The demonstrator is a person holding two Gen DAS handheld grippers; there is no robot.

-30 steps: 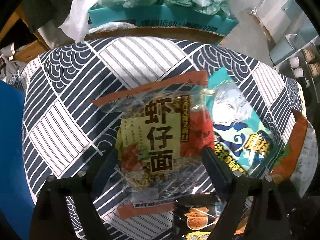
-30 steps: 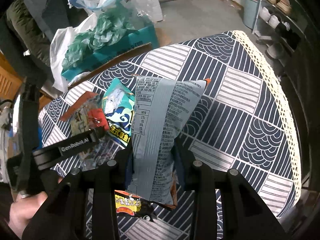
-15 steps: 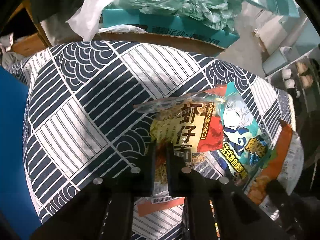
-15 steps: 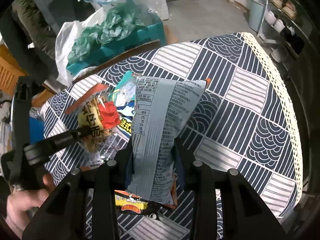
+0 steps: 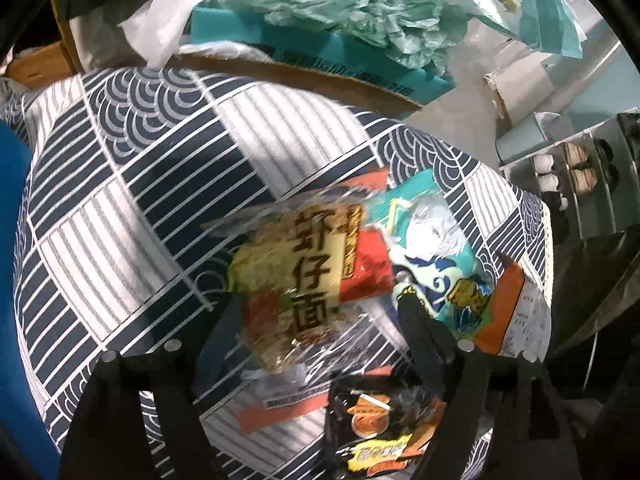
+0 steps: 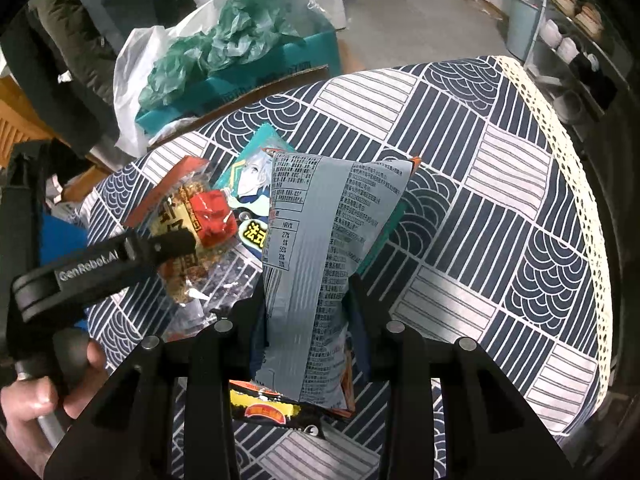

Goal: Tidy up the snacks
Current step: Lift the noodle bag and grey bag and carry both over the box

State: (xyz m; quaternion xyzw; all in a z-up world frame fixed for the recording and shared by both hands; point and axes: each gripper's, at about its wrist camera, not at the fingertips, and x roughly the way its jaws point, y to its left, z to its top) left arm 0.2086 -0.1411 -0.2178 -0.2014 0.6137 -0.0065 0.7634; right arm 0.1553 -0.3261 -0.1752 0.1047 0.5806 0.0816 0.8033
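the left claw [image 5: 320,312] has just been opening, jaws wide around the clear noodle packet [image 5: 304,280]; the right claw [image 6: 304,304] clamps the grey snack bag [image 6: 320,248].

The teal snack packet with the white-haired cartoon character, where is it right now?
The teal packet lies flat on the patterned tablecloth, tucked between the clear noodle pack and the upright silver bag.

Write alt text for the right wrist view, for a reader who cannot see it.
The right gripper pinches an upright grey snack bag, printed back facing the camera, over a table with a navy and white patterned cloth. To the left, the left gripper, jaws just reopened, is over a clear noodle packet beside a teal cartoon packet.
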